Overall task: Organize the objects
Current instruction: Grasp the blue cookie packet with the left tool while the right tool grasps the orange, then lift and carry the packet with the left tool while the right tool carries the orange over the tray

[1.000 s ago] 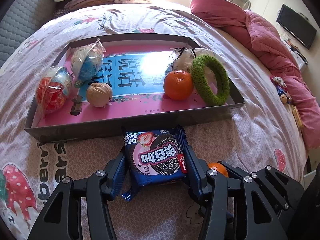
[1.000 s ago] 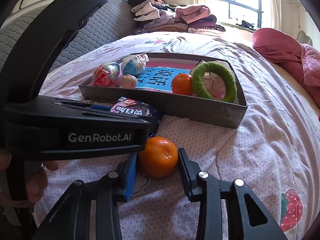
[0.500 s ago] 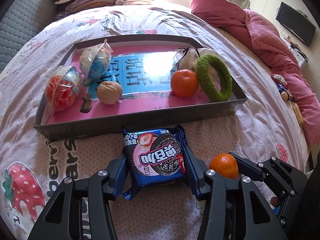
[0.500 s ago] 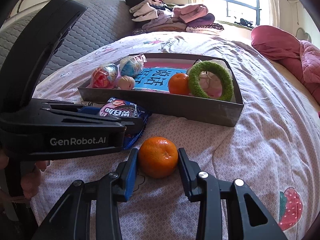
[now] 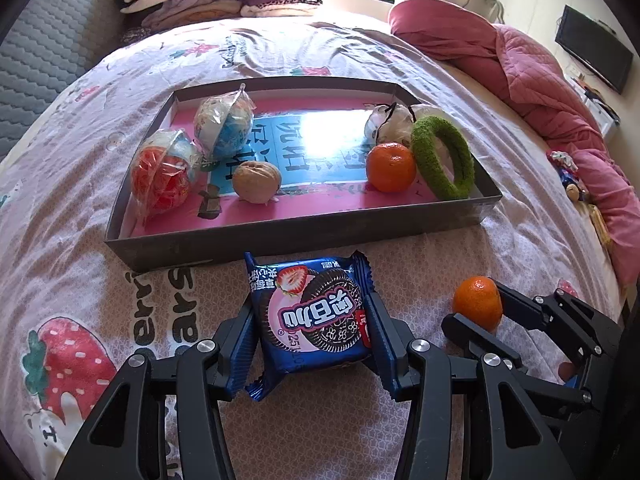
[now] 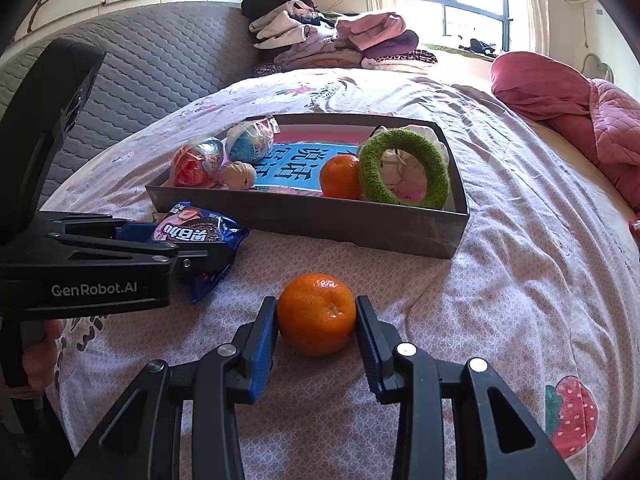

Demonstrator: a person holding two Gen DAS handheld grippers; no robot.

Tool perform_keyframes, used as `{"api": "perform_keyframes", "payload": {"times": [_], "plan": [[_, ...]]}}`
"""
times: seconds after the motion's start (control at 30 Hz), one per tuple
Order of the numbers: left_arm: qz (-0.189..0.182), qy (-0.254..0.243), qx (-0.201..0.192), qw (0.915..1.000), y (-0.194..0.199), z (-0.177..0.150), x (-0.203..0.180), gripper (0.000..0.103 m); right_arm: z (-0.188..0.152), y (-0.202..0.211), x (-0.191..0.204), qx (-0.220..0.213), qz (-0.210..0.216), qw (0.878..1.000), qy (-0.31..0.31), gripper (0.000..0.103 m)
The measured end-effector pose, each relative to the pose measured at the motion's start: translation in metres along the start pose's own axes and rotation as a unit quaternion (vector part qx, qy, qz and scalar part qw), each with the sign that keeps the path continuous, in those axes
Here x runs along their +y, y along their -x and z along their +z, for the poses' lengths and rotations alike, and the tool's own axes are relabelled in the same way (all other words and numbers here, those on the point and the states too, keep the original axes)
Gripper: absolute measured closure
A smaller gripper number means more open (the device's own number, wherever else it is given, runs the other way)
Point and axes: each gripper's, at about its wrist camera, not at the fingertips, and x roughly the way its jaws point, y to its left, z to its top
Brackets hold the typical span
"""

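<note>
Cookie packet (image 5: 310,316) pinched between left gripper (image 5: 310,326) pads, just near side of the tray (image 5: 304,236). Loose tangerine (image 6: 317,314) squeezed in right gripper (image 6: 316,330), low over the bedsheet (image 6: 500,280). Risk: packet crushed or slipping sideways; tangerine rolling off if tilted. Both grippers level, pointing far toward the tray.
</note>
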Motion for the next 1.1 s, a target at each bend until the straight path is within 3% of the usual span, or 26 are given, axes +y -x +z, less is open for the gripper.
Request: {"api": "perform_keyframes", "payload": {"times": [1.1], "plan": [[-0.001,-0.007,-0.058,0.9983,0.046,0.01,0.021,0.051,0.022,0.016,-0.007,-0.039,-0.003,0.999,-0.008,0.064]]}}
